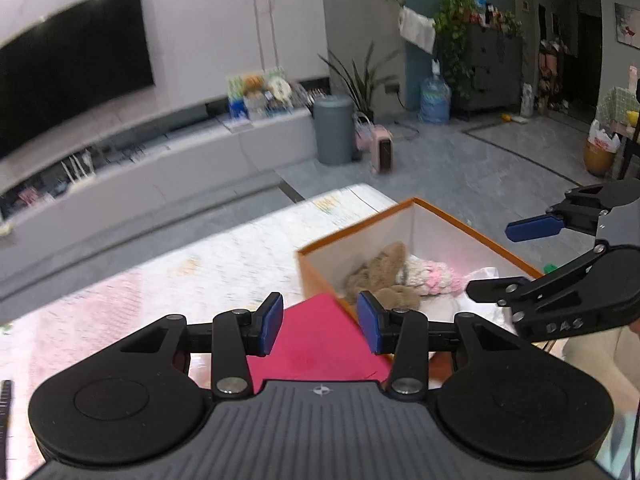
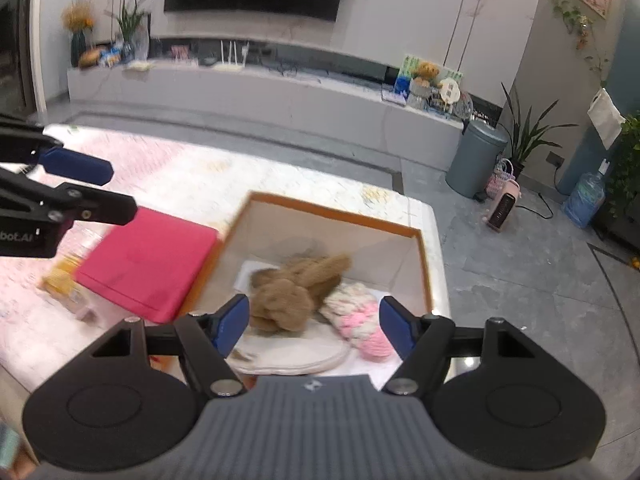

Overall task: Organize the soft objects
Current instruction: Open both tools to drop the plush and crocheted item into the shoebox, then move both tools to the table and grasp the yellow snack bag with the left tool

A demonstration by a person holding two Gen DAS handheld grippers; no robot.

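An orange-rimmed white box (image 2: 336,210) stands on the table; it also shows in the left wrist view (image 1: 472,228). Inside lie a brown plush toy (image 2: 294,288) (image 1: 380,270), a pink and white knitted piece (image 2: 360,318) (image 1: 434,276) and a flat white soft item (image 2: 292,354). My right gripper (image 2: 314,326) is open and empty, held above the box's near side. My left gripper (image 1: 320,322) is open and empty, above a pink flat lid (image 1: 320,344) (image 2: 148,262) lying just left of the box.
The table (image 2: 192,176) has a pale patterned top. A yellow packet (image 2: 64,278) lies left of the pink lid. Beyond the table are the TV unit (image 2: 256,92), a grey bin (image 2: 474,158) and a pink heater (image 2: 504,208) on the floor.
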